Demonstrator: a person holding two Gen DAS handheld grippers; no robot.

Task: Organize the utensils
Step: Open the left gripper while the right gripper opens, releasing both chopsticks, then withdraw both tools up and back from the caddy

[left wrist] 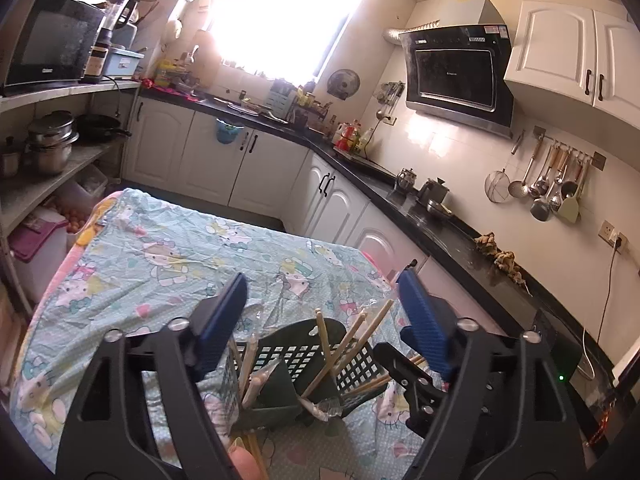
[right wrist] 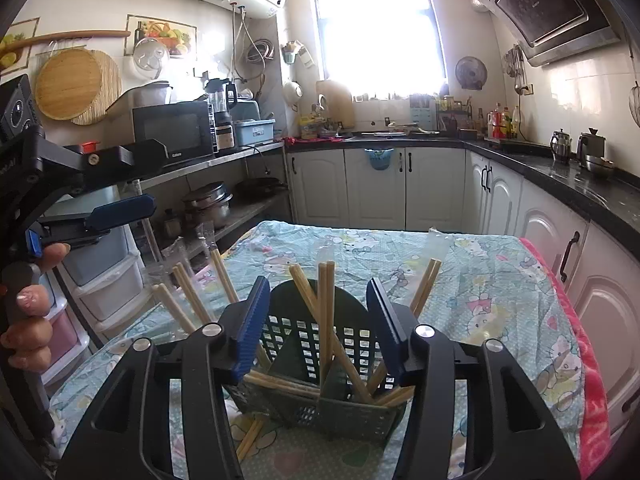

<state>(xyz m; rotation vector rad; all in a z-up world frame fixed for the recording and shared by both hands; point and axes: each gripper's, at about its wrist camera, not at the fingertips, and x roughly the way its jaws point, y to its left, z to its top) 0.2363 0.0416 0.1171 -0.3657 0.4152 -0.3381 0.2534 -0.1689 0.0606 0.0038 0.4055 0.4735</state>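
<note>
black gripper arms with blue fingers fill the bottom of both wrist views, and between them a dark green slotted utensil basket (right wrist: 316, 364) is seen standing on a table covered by a pale blue cartoon-print cloth (right wrist: 488, 280). the right gripper (right wrist: 318, 320) is held just above the near side of the basket, its jaws spread wide on either side of the basket's rounded back panel, and nothing is gripped between them. the left gripper (left wrist: 322, 312) is likewise held wide open over the basket with nothing clamped. in the right wrist view the left gripper is also seen from the side, up and to the left of the basket, carried by a hand (right wrist: 30, 316) whose fingers are wrapped around its handle. wooden chopsticks (right wrist: 326, 320) are stood in the basket, leaning at different angles across its compartments; several lean out over its left edge and a pair leans out over its right edge. a few chopsticks (right wrist: 250, 440) are seen lying on the cloth just in front of the basket's left corner. clear plastic wrappers (right wrist: 438, 244) are scattered on the cloth behind the basket. white cabinets (right wrist: 376, 188) under a dark countertop are seen well beyond the basket, below a bright window (right wrist: 376, 28).
</note>
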